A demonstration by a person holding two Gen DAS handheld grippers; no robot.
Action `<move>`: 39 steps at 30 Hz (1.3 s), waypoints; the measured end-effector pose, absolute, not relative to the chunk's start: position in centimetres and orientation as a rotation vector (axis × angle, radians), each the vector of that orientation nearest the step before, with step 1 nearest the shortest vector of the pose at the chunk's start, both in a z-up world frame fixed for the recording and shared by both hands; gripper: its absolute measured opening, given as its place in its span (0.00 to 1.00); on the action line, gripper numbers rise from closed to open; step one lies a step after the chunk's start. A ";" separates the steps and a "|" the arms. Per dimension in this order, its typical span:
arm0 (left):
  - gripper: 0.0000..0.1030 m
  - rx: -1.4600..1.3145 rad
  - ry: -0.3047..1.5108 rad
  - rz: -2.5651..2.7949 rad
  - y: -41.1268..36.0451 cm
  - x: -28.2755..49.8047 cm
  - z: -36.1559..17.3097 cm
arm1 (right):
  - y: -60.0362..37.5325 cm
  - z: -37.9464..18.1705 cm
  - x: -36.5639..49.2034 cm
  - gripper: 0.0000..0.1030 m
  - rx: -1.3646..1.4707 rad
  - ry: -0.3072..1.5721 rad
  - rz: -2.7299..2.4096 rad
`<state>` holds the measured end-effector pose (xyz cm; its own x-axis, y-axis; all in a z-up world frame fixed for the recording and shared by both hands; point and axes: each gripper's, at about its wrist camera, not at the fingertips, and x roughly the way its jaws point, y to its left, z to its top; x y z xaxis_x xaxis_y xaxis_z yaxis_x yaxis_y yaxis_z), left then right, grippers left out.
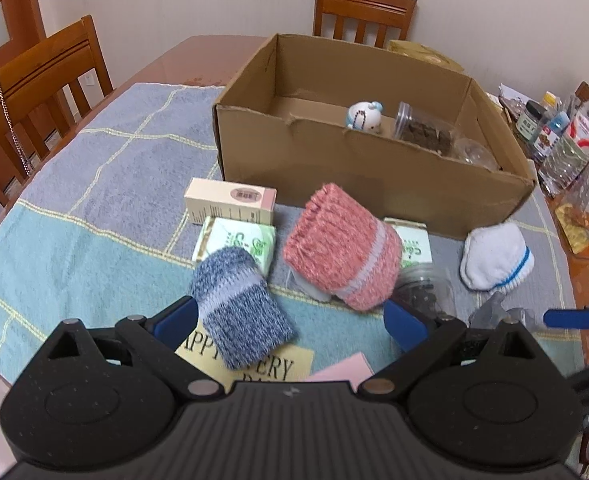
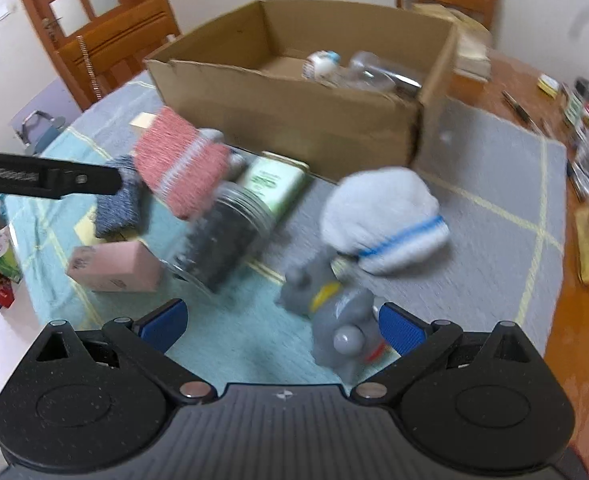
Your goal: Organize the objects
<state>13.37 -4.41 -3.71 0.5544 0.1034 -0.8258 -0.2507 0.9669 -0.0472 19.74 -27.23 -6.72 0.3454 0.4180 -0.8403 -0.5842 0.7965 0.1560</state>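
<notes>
Count on the checked towel [image 1: 94, 184]: 3 rolled socks, namely blue [image 1: 238, 304], red [image 1: 340, 246] and white with a blue stripe [image 1: 494, 256]; 2 green-printed tissue packs [image 1: 238, 244], one largely hidden behind the red sock; 1 cream carton [image 1: 230, 202]; 1 pink carton [image 2: 114, 266]; 1 clear jar of dark contents lying on its side [image 2: 218, 236]; 1 grey toy figure [image 2: 334, 316]; 1 yellow printed card [image 1: 270, 364] under the blue sock. The cardboard box [image 1: 374, 168] stands open at the far side of the towel and holds 1 small white figurine [image 1: 364, 114], 1 clear jar with brown contents [image 1: 422, 128] and 1 further clear container, indistinct. Left gripper [image 1: 290, 324]: jaws spread wide, empty, blue sock between them, touching the left pad or just short of it, I cannot tell. Right gripper [image 2: 282, 326]: jaws spread, empty, the toy just inside the right pad. Right-wrist view is blurred. Bare towel lies left of the socks, up to the table edge; the right table edge is crowded with bottles [image 1: 574, 132].
</notes>
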 end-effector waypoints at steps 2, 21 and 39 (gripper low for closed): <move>0.96 -0.166 0.968 0.215 -4.5 13.0 -3.8 | -27.5 -7.1 19.9 1.00 -0.188 1.025 0.605; 0.96 -0.127 1.010 0.145 -3.1 13.0 -4.7 | -26.0 -9.4 20.7 1.00 -0.171 1.049 0.317; 0.96 -0.221 1.036 0.125 -3.5 10.0 -6.1 | -26.9 -11.0 18.6 1.00 -0.227 1.047 0.374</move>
